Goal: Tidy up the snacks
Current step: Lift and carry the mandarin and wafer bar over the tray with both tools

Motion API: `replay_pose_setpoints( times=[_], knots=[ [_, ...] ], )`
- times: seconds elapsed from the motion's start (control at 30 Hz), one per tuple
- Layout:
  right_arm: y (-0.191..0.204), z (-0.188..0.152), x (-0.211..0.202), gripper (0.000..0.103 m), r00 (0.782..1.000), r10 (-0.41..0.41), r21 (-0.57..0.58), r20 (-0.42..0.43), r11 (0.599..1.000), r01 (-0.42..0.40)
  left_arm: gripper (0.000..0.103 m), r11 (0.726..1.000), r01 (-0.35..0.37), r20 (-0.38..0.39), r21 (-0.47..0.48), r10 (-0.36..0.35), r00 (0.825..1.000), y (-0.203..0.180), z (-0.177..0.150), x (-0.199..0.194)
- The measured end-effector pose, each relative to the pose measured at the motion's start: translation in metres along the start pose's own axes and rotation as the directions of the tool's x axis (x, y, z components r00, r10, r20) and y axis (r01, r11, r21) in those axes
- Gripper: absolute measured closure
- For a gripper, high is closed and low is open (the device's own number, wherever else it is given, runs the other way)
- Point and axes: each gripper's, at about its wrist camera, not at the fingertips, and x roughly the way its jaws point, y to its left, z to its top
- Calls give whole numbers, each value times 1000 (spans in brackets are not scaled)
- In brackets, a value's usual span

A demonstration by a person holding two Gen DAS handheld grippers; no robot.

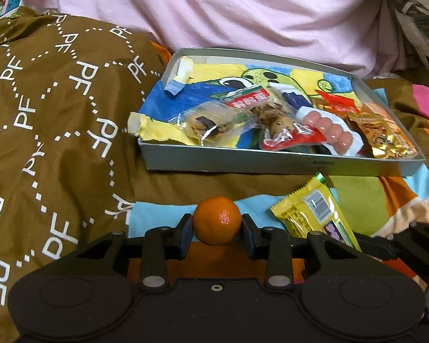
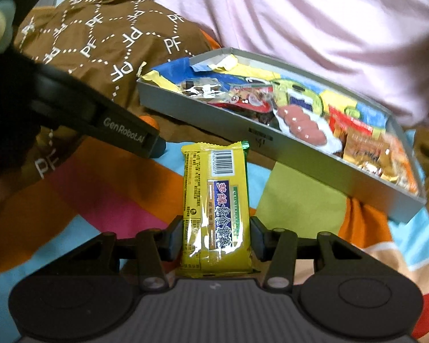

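While you have a snack in each gripper, neither has reached the box yet, so the job looks mostly done with two pieces to go. Nearest you, your left gripper (image 1: 217, 228) is clamped on a small orange (image 1: 216, 219), its blue pads pressing the fruit from both sides, just above the patchwork bedspread (image 1: 163, 214). Your right gripper (image 2: 216, 237) has a yellow snack packet (image 2: 216, 214) standing lengthwise between its fingers; the left finger touches the wrapper, but on the other side you cannot quite tell whether the pad presses or only sits beside it, though the packet appears to be lifted off the cover, so I judge it gripped. Beyond both, the shallow grey box (image 1: 271, 167) rests on the bed, its near wall facing you, and already holds a clear-wrapped biscuit (image 1: 203, 124), a red-labelled packet (image 1: 247, 100), a pink sausage (image 1: 326, 131) and a gold-orange sachet (image 1: 383, 134). Its left half is bare lining, so there is room for both pieces. Farther back lie a brown printed cloth (image 1: 57, 100) and pink bedding (image 1: 243, 14); no other loose snacks show.
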Motion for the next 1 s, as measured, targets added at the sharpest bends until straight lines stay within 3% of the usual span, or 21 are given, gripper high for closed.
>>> replay_pose_setpoints(
  times=[0.53, 1.0],
  knots=[
    [-16, 6, -24, 51, 992, -83, 21, 90, 996, 81, 66, 1000, -1, 43, 21, 0, 999, -25, 14, -27],
    [-79, 27, -35, 51, 967, -185, 227, 174, 963, 144, 66, 1000, 17, 152, -17, -14, 988, -58, 74, -23]
  ],
)
